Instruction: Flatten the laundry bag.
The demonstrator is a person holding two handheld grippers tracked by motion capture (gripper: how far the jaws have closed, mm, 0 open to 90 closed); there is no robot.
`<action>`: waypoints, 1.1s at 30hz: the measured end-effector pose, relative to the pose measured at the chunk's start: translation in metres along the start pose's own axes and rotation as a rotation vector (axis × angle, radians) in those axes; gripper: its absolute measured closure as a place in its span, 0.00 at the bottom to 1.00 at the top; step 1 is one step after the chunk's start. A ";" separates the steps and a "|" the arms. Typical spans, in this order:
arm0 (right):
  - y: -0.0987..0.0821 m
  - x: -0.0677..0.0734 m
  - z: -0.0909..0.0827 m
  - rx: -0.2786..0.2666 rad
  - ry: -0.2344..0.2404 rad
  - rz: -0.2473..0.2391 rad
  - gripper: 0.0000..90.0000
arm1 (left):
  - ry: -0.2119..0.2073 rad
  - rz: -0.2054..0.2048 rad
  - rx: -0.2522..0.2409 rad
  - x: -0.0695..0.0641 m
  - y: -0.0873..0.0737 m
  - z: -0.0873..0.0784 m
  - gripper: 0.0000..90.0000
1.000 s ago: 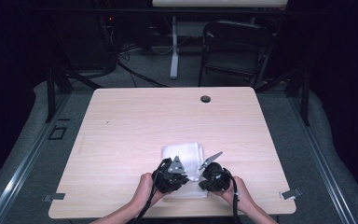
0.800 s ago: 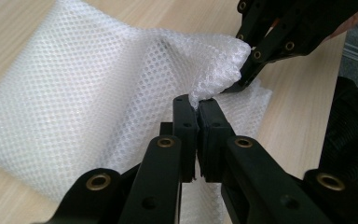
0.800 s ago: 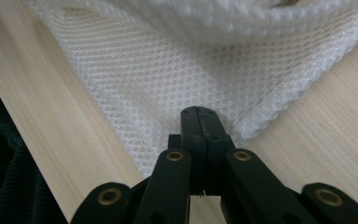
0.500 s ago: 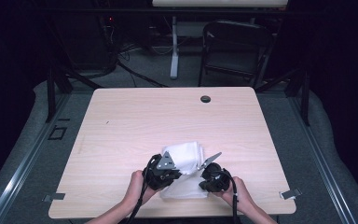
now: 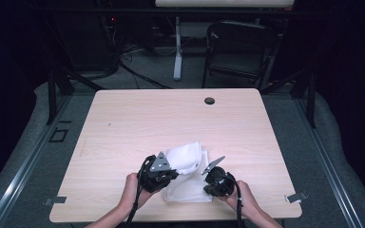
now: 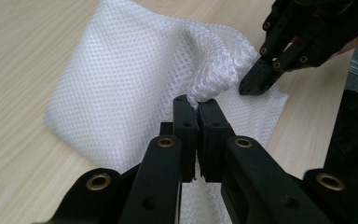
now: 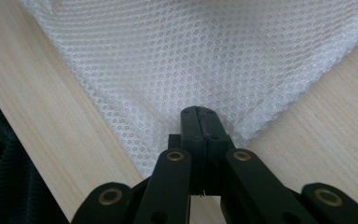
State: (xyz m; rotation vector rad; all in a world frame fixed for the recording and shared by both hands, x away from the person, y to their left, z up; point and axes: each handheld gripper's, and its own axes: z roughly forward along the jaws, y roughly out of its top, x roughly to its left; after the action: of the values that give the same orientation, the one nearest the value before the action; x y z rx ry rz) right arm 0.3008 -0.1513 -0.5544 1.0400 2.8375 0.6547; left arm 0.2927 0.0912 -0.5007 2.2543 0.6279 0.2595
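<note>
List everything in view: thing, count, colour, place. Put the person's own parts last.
mesh cloth: one, white, near edge of the table, between the grippers
table: one, light wood, centre of the high view
grommet: one, dark, far side of the tabletop
chair: one, black, beyond the table
floor: grey carpet, around the table
left gripper: one, black, shut on a bunched fold of the mesh cloth
right gripper: one, black, shut on a corner of the mesh cloth
hands: two, at the near edge, holding the grippers

No readable text, labels, brands or numbers — none on any surface.
</note>
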 end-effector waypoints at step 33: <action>0.001 0.003 -0.001 0.019 -0.028 -0.017 1.00 | 0.151 -0.091 0.023 0.024 -0.039 -0.043 0.97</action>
State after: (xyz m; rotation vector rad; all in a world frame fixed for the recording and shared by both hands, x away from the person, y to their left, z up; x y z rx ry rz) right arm 0.2988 -0.1488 -0.5531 1.0190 2.8308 0.6074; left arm 0.2832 0.1530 -0.5001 2.2357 0.8145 0.3809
